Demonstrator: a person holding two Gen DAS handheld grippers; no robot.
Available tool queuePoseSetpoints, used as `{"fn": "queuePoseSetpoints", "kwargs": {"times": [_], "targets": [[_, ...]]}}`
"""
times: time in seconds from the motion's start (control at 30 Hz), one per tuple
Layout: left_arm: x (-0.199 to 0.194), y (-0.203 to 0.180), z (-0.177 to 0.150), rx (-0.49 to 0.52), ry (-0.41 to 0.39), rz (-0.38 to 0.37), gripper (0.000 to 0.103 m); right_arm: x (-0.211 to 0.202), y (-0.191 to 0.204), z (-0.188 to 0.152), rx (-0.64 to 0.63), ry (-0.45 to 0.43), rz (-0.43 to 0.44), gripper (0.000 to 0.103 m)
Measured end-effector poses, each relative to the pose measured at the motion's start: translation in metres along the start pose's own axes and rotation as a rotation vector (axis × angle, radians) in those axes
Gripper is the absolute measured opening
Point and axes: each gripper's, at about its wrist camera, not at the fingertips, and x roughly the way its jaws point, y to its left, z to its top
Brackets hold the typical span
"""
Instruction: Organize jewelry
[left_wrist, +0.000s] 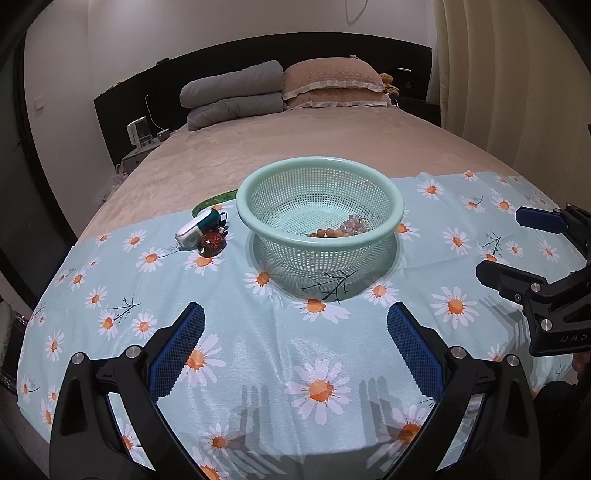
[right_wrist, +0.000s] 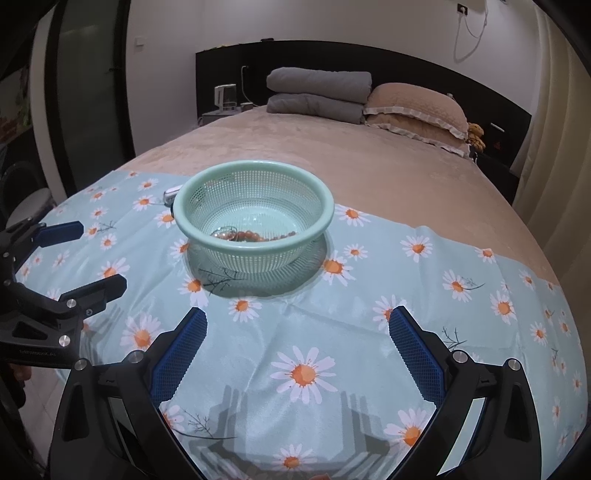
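Note:
A mint green plastic basket (left_wrist: 384, 199) stands on a daisy-print cloth (left_wrist: 295, 350) on the bed; it also shows in the right wrist view (right_wrist: 317, 199). Bead bracelets (left_wrist: 343, 228) lie inside it, also visible from the right (right_wrist: 255, 235). Left of the basket lie a white and teal piece (left_wrist: 195, 228), a dark red bead bracelet (left_wrist: 211, 243) and a green bangle (left_wrist: 214, 201). My left gripper (left_wrist: 295, 332) is open and empty in front of the basket. My right gripper (right_wrist: 297, 334) is open and empty, also short of the basket.
The cloth (right_wrist: 369, 332) covers the near end of a beige bed (left_wrist: 295, 140). Folded grey blankets (left_wrist: 232, 94) and beige pillows (left_wrist: 332, 83) lie at the headboard. A nightstand with a small appliance (left_wrist: 137, 131) stands at the left. Curtains (left_wrist: 517, 74) hang on the right.

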Motion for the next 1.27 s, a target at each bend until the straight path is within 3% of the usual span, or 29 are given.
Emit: {"fn": "queuePoseSetpoints", "kwargs": {"times": [0.8, 1.27], "targets": [[-0.006, -0.008, 0.002, 0.030, -0.005, 0.002, 0.097, -0.005, -0.015, -0.003, 0.051, 0.005, -0.010, 0.095], [-0.005, -0.001, 0.005, -0.030, 0.011, 0.008, 0.097, -0.005, -0.014, -0.005, 0.045, 0.010, -0.001, 0.095]]}}
